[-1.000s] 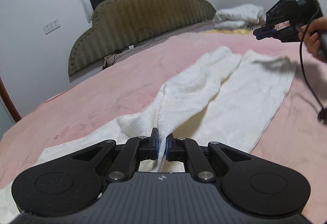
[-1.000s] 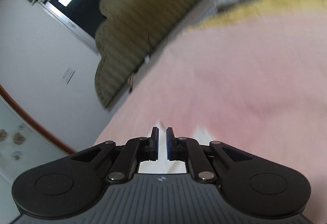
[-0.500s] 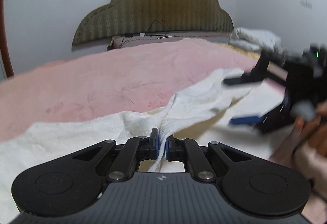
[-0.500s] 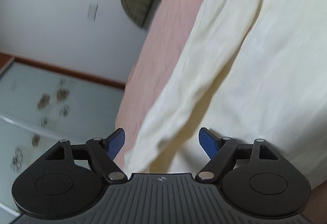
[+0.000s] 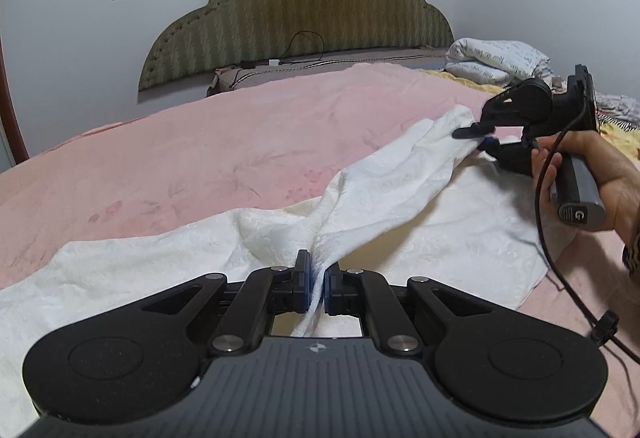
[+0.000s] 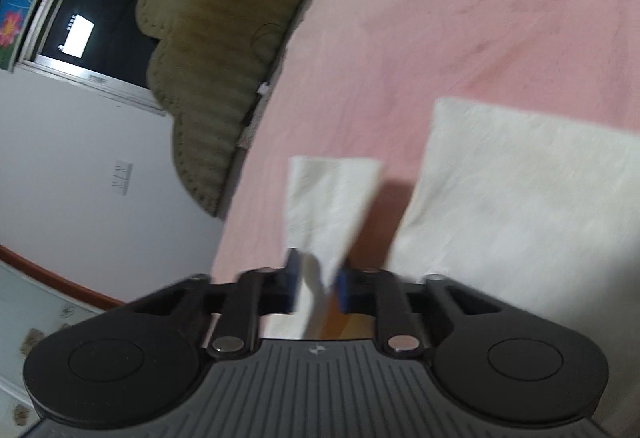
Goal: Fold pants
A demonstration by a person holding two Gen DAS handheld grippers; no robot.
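- Jaws of the left gripper and right gripper both pinched the pants.
- Pants lay on the bed, one leg lifted toward 2 o'clock.
- Step: folding leg over leg; next likely needs both hands carrying together.

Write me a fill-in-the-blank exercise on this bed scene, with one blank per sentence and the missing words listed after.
1. The white textured cotton pants lie on a bedspread coloured ____.
2. The left gripper is ____ on a fold of the pants.
3. The right gripper, held in a person's hand, pinches the ____ end of one pant leg.
4. Behind the bed stands a scalloped padded headboard coloured ____.

Missing words: pink; shut; far; olive green
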